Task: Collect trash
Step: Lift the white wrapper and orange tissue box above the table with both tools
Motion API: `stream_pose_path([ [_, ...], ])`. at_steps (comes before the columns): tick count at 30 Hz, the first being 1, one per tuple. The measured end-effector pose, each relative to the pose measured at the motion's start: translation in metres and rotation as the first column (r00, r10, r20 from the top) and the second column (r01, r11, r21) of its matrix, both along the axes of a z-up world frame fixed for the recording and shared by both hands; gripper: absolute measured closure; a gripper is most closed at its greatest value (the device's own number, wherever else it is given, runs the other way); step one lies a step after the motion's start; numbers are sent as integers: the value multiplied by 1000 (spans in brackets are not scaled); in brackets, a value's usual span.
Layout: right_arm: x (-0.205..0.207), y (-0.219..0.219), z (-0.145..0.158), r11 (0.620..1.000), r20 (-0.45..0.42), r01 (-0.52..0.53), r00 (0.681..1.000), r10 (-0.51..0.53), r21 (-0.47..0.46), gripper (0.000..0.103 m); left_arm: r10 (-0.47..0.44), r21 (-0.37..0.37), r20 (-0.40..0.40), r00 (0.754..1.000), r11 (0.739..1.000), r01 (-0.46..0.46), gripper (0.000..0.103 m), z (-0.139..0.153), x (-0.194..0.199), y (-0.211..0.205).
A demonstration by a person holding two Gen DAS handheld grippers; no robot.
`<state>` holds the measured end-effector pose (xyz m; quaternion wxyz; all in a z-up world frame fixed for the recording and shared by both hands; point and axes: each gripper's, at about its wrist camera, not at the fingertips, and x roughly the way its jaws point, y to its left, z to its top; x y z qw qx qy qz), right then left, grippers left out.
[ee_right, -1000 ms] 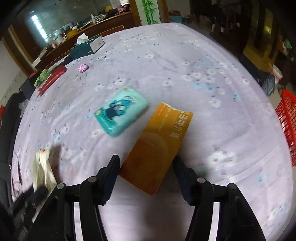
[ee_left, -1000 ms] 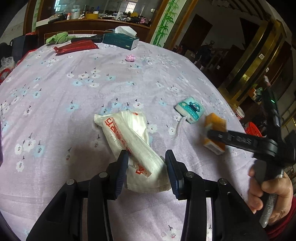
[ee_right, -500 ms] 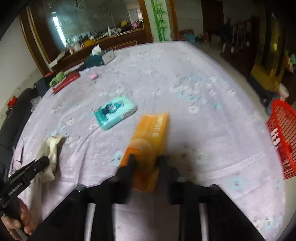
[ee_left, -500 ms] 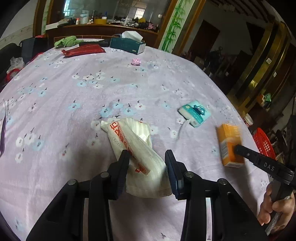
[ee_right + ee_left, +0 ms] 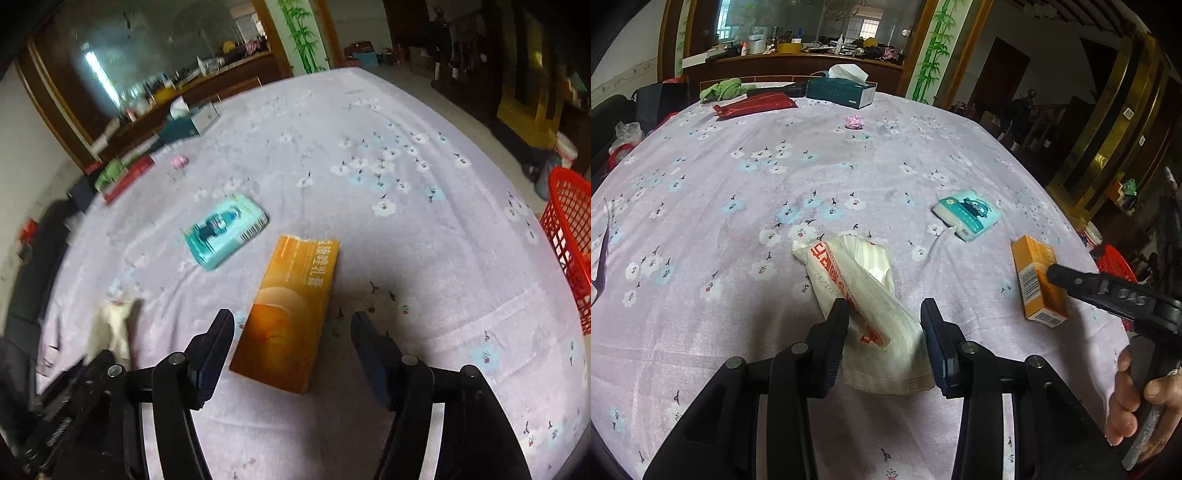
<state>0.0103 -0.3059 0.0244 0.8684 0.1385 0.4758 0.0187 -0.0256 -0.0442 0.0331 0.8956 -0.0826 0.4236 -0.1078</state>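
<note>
While both sets of jaws stand apart, left gripper [image 5: 884, 325] straddles a crinkled white plastic wrapper [image 5: 860, 295] with red print; right gripper [image 5: 291, 345] straddles a glossy orange carton [image 5: 291, 310], flat, rectangular. Beyond the tips: teal tissue pack [image 5: 225, 230].

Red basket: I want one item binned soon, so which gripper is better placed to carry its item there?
Probably right. Its gripper is open around the orange box, and the red basket sits just past the table edge on that side. The left gripper straddles the white wrapper, farther away.
</note>
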Motion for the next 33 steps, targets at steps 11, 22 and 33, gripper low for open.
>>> stream_pose_path([
  [11,2,14,-13,994,9,-32,999,33,-103,52,3,34,28,1000,999,-4,64,-6,-2,-6],
  [22,-51,4,17,998,196,-45,979,53,-48,52,-39,55,152,988,998,31,64,10,-33,-38],
  [33,-70,-15,26,1000,228,-26,973,27,-6,52,-101,80,162,982,993,89,64,18,-41,-68],
])
